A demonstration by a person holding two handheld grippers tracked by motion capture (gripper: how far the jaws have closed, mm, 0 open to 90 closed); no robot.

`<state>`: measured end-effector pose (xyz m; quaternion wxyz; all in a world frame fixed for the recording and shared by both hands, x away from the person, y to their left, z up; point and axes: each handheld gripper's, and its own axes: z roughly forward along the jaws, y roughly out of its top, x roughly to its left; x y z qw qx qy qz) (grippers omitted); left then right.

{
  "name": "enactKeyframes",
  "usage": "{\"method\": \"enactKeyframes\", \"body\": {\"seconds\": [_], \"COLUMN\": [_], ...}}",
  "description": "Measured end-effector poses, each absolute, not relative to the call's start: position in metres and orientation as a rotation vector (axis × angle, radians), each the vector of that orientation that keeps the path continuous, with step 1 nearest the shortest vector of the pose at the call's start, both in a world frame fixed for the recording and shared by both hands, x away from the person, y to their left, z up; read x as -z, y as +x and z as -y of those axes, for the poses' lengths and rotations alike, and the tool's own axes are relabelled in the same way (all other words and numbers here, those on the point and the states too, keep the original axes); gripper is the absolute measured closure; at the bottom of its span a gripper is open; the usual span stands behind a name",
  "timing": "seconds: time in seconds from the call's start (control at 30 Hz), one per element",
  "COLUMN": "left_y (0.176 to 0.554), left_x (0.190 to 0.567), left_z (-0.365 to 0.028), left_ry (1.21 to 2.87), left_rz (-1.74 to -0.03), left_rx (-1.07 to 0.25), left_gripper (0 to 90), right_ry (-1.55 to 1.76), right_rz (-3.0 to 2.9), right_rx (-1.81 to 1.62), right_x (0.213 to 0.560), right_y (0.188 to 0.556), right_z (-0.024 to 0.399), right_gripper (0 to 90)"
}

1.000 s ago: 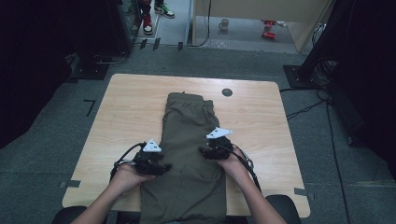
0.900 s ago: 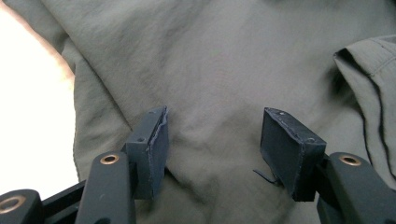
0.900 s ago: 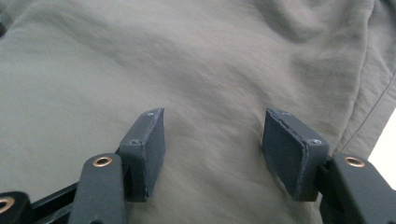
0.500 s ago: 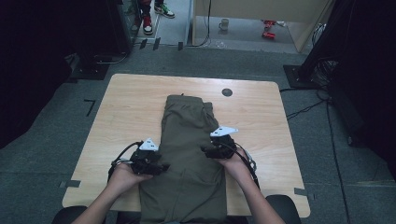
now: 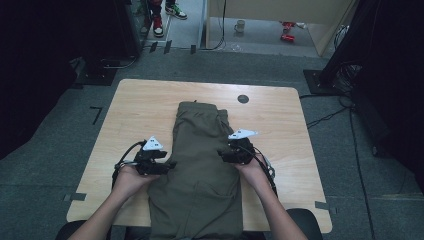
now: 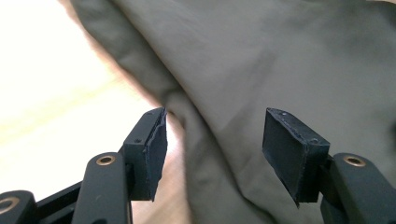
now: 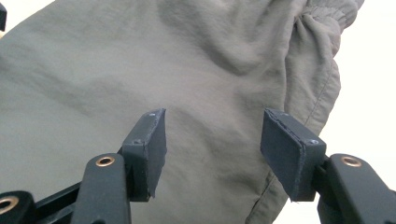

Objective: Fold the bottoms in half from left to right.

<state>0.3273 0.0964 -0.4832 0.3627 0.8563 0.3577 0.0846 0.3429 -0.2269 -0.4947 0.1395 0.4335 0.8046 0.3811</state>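
An olive-green garment [image 5: 200, 165] lies folded lengthwise down the middle of the wooden table [image 5: 135, 115], its near end hanging over the front edge. My left gripper [image 5: 170, 165] hovers at the garment's left edge, jaws open. In the left gripper view that gripper [image 6: 217, 119] stands open over the cloth's folded edge [image 6: 196, 126], with nothing pinched. My right gripper [image 5: 221, 156] is at the garment's right edge. In the right gripper view it [image 7: 212, 119] is open above the cloth [image 7: 140, 70], the gathered waistband [image 7: 322, 28] lying farther off.
A black round grommet [image 5: 243, 98] sits in the table's far side. Bare wood lies left and right of the garment. On the floor beyond stand a mug [image 5: 240, 26], shoes [image 5: 157, 25] and cables [image 5: 325, 117]; dark curtains flank both sides.
Both hands have shifted slightly outward and upward, the left one more, toward the garment's left edge. The garment lies as before and both jaws stay apart.
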Motion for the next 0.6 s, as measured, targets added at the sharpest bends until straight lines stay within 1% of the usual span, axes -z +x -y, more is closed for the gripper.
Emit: {"method": "enactKeyframes", "body": {"seconds": [0.17, 0.27, 0.33, 0.6], "left_y": [0.341, 0.349, 0.354, 0.378], "left_x": [0.484, 0.484, 0.482, 0.480], "left_z": [-0.096, -0.095, -0.094, -0.093], "left_ry": [2.201, 2.224, 2.216, 2.205], "left_rz": [-0.928, -0.921, -0.919, -0.922], "left_rx": [-0.226, -0.224, -0.237, -0.252], "left_gripper": [41.1, 40.8, 40.5, 40.4], "right_ry": [1.261, 1.248, 1.265, 1.277], "right_rz": [-2.326, -2.298, -2.323, -2.312], "right_rx": [-1.092, -1.109, -1.090, -1.097], "right_x": [0.493, 0.496, 0.497, 0.495], "right_y": [0.354, 0.361, 0.368, 0.393], "right_z": [0.227, 0.228, 0.228, 0.226], "right_gripper": [39.8, 41.6, 40.0, 39.7]}}
